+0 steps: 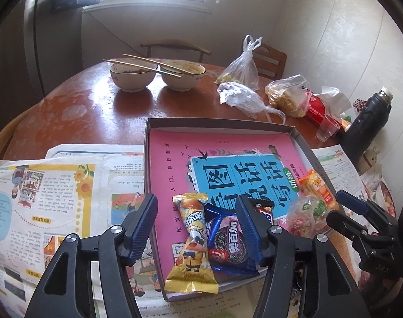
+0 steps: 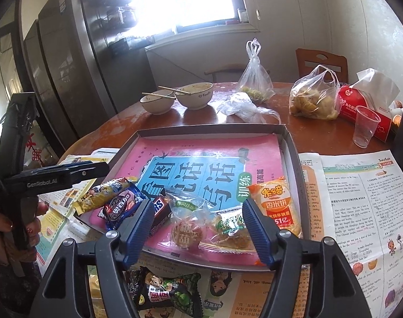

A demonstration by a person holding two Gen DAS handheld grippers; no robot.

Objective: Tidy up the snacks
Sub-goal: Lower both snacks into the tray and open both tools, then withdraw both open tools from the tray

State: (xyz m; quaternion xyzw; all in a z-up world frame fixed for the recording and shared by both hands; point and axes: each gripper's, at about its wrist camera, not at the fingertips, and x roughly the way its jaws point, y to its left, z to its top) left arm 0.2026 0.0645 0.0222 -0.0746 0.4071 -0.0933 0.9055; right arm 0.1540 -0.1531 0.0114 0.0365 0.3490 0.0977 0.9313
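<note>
A shallow grey box [image 1: 148, 143] [image 2: 291, 143] holds a pink book and several snacks. In the left wrist view a yellow candy wrapper [image 1: 192, 241] and a blue Oreo pack [image 1: 229, 241] lie between the fingers of my open, empty left gripper [image 1: 197, 228]. In the right wrist view my open, empty right gripper [image 2: 197, 229] hovers over two clear-wrapped pastries [image 2: 186, 230] [image 2: 227, 228]; an orange rice cracker pack [image 2: 277, 204] and a Snickers bar [image 2: 160, 208] lie beside them. A dark green snack pack [image 2: 169, 294] lies on the newspaper outside the box.
Newspapers [image 1: 55, 185] [image 2: 360, 198] cover the near side of the round wooden table [image 1: 76, 106]. Two bowls with chopsticks [image 1: 156, 74], plastic food bags [image 2: 312, 98], a red tissue pack [image 2: 360, 106], a clear cup [image 2: 365, 127] and a dark flask [image 1: 368, 122] stand behind the box.
</note>
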